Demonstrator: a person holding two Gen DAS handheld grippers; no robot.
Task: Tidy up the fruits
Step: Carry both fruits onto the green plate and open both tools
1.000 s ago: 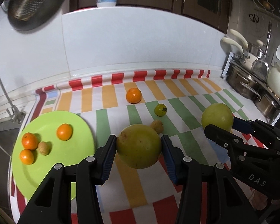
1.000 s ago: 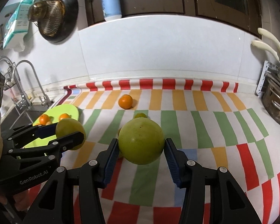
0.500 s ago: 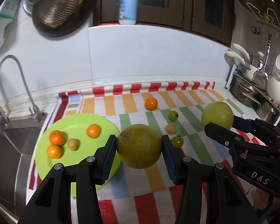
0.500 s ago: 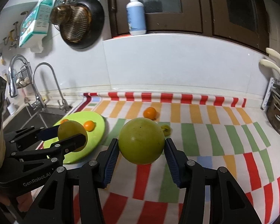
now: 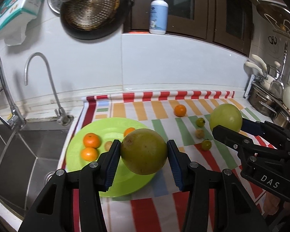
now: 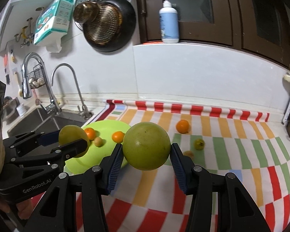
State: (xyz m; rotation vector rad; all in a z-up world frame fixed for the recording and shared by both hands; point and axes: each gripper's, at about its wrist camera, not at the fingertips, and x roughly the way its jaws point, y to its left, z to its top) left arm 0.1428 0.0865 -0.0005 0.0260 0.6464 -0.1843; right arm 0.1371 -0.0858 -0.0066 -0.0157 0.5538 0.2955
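My left gripper (image 5: pixel 143 149) is shut on a big yellow-green round fruit (image 5: pixel 144 154), held in the air over the near right part of the lime-green plate (image 5: pixel 106 125). On the plate lie three small oranges (image 5: pixel 91 139) and a little brown fruit (image 5: pixel 107 145). My right gripper (image 6: pixel 146 151) is shut on a second big green fruit (image 6: pixel 146 147), above the striped cloth (image 6: pixel 232 150) just right of the plate (image 6: pixel 104 126). An orange (image 5: pixel 180 110), two small green fruits (image 5: pixel 200 122) and a small brown one (image 5: pixel 199 133) lie loose on the cloth.
A steel sink (image 5: pixel 27 150) with taps (image 5: pixel 54 89) lies left of the plate. Pots and ladles (image 5: pixel 268 100) stand at the far right. Pans (image 6: pixel 106 23) hang on the white wall, and a pump bottle (image 6: pixel 168 21) stands on the ledge.
Both grippers have risen and drawn back and to the left with their fruits. The plate now sits under the left gripper, and the sink and taps have come into view.
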